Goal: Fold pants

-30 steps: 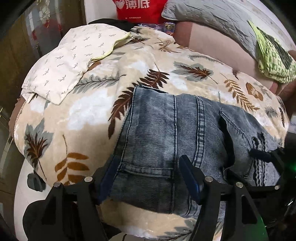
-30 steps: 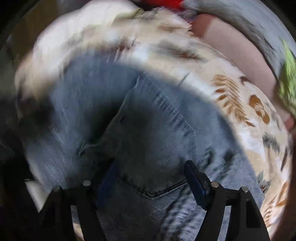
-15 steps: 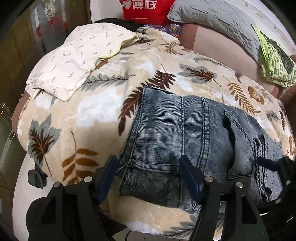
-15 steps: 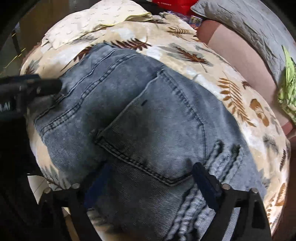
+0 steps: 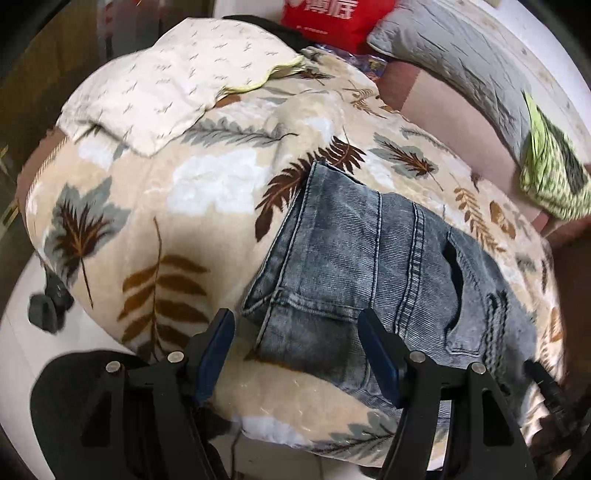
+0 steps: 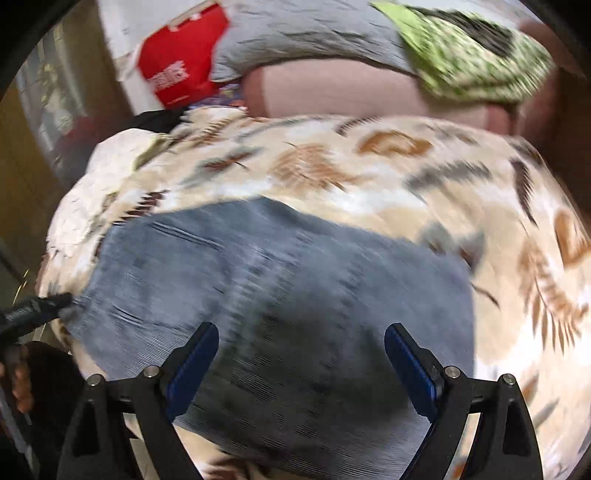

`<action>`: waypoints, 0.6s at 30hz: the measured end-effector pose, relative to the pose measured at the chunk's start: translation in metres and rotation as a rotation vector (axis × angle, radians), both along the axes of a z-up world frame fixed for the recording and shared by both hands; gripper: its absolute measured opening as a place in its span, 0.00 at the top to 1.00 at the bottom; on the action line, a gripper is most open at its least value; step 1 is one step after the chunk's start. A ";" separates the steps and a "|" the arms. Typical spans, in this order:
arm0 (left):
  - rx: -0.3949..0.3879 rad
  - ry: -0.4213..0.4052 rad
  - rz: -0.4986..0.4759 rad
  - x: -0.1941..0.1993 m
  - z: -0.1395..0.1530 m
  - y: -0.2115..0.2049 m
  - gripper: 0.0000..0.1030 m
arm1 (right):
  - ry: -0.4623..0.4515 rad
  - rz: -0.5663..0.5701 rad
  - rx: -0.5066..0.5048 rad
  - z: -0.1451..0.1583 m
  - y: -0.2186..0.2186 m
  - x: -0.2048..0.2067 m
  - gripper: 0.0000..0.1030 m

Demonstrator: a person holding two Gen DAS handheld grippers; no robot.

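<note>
Nearby, pillowcase (image 5: 173, 92), red bag (image 5: 332, 18), folded jeans (image 5: 369, 266)

You're looking at faded grey-blue denim pants (image 5: 369, 266) on a beige blanket (image 5: 207, 206) printed with brown, rust and grey leaves. Behind it sit a red bag (image 5: 332, 18) with white lettering and a lime-green patterned cloth (image 5: 554, 177).

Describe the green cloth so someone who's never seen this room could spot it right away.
Start at the leaf-print blanket where the jeans lie. Beyond it runs a pink sofa back draped with a grey quilt. The green cloth sits bunched at the right end, the only bright lime, patterned fabric there.
</note>
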State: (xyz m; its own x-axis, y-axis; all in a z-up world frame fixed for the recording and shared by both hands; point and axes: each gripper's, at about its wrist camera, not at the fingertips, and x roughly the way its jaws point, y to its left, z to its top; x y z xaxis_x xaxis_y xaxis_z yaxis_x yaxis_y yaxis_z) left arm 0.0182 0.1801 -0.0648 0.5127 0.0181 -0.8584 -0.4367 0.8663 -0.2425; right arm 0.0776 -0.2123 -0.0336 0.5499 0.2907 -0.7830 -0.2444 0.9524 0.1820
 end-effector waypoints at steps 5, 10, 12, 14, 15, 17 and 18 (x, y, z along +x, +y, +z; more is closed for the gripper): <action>-0.008 0.013 0.009 0.000 0.001 -0.009 0.29 | 0.094 0.019 -0.104 -0.044 -0.002 0.012 0.07; 0.038 -0.021 -0.024 -0.001 0.012 -0.029 0.27 | 0.068 0.007 -0.047 -0.035 -0.010 0.008 0.04; 0.048 -0.038 -0.032 -0.002 0.015 -0.034 0.26 | 0.029 -0.029 0.010 -0.025 -0.020 0.004 0.04; 0.052 -0.056 -0.025 -0.004 0.017 -0.035 0.26 | 0.016 -0.055 0.013 -0.024 -0.025 0.005 0.04; 0.051 -0.069 -0.022 -0.005 0.019 -0.035 0.26 | 0.044 -0.051 -0.004 -0.030 -0.024 0.006 0.04; 0.053 -0.084 -0.021 -0.006 0.022 -0.035 0.26 | 0.081 -0.016 -0.083 -0.046 -0.014 0.011 0.04; 0.059 -0.092 -0.023 -0.007 0.024 -0.036 0.26 | 0.045 -0.008 -0.122 -0.044 -0.008 0.006 0.04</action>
